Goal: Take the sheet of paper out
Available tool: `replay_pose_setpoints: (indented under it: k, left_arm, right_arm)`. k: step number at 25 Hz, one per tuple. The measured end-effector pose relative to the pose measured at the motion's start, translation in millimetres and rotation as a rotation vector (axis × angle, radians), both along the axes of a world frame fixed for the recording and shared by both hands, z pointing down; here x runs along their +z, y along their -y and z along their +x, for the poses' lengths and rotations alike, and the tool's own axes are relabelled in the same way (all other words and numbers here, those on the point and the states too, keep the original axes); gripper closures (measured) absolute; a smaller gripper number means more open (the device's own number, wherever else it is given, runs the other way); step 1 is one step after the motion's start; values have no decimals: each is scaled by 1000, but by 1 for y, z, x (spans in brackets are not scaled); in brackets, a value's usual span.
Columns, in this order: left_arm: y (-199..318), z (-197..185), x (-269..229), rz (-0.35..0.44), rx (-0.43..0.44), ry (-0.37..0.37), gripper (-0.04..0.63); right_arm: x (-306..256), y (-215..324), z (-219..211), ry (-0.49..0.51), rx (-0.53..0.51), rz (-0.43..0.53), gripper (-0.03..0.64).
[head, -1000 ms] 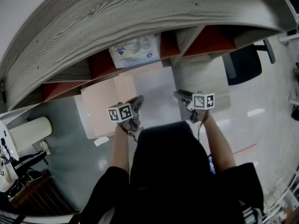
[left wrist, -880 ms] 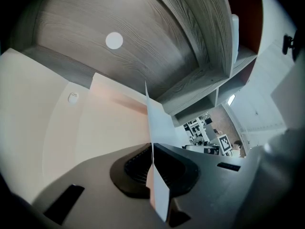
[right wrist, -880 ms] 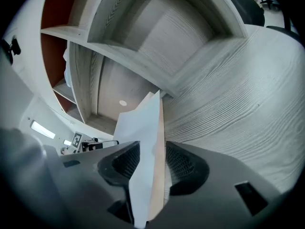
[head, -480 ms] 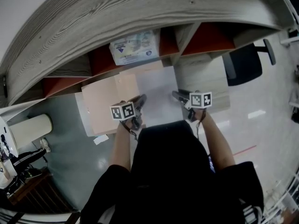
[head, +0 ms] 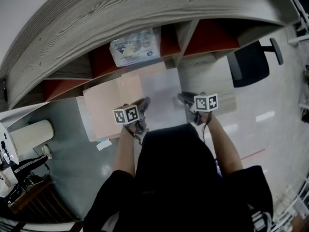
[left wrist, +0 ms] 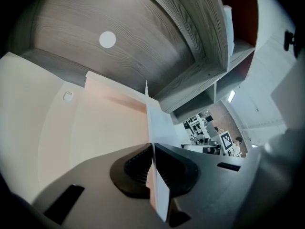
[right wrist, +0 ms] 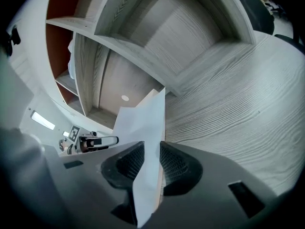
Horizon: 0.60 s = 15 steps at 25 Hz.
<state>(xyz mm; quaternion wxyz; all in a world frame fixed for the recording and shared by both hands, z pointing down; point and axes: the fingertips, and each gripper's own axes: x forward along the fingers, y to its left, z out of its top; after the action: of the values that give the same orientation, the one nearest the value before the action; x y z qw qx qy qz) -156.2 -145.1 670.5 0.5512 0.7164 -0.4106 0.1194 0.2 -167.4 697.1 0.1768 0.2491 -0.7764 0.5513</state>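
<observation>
Judging by positions, the sheet of paper is not yet drawn from the folder held before the shelf unit: the folder is clamped by the left gripper, and the sheet's edge is straddled but not pinched by the lately closing jaws of the right gripper.

White paper sheet is sitting just right of pale pink card folder, both near side of grey wood-grain shelf unit; plastic-wrapped pack is lying in its compartment behind.

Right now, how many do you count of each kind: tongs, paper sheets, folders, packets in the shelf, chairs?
tongs: 2, the left tongs and the right tongs
sheet of paper: 1
folder: 1
plastic packet: 1
chair: 1
total: 6
</observation>
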Motion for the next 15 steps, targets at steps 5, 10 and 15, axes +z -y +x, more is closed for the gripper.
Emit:
replay_pose_setpoints:
  k: [5, 10, 15]
  left_arm:
    - [-1, 1, -1, 5, 3, 2, 541]
    - [-3, 1, -3, 15, 14, 7, 541]
    - [-4, 1, -5, 23, 29, 8, 541]
  right_arm:
    - [-2, -1, 3, -30, -19, 30, 567]
    - [-5, -3, 1, -44, -21, 50, 589]
    - [-14, -4, -1, -50, -11, 72, 595]
